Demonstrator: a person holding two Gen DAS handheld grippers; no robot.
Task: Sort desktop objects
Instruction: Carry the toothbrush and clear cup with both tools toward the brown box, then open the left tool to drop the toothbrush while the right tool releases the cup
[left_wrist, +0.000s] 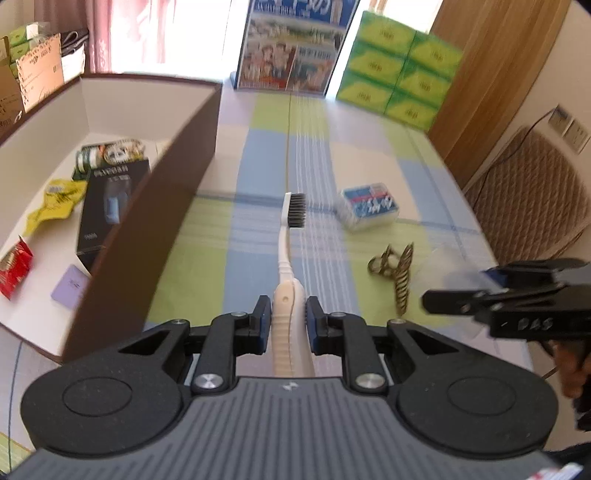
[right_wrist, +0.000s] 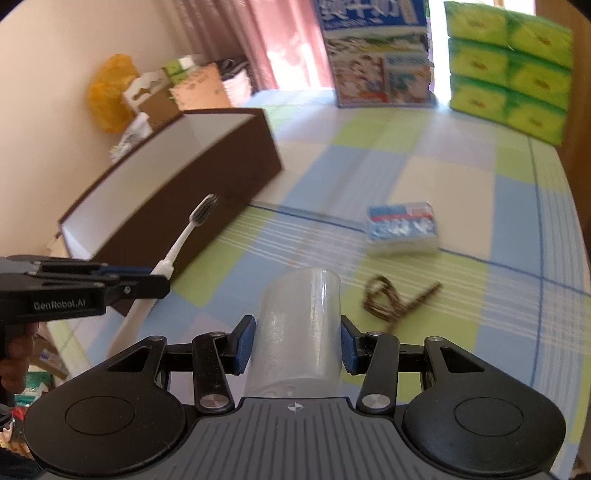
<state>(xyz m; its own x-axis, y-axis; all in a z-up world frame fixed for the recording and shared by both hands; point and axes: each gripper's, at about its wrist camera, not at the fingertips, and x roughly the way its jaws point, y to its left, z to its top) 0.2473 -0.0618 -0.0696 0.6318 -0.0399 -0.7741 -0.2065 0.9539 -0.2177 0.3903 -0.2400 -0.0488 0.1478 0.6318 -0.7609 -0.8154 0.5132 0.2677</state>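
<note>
1. Nearest the left wrist camera, the left tongs are pressed in on the ridged handle of a white toothbrush. The grip sits low on the handle, so the dark bristle head sticks out ahead and clear of the desk.
2. Close under the right wrist camera, the right tongs pinch a clear plastic cup across its wall. The cup lies along the fingers, mouth pointing away.
3. Beside the toothbrush stands the brown box, its white inside already holding a black carton, a can and small packets. The brush is probably bound there.
4. Unsorted on the checked cloth are a hair claw and a small blue-labelled case, well apart from the box.
</note>
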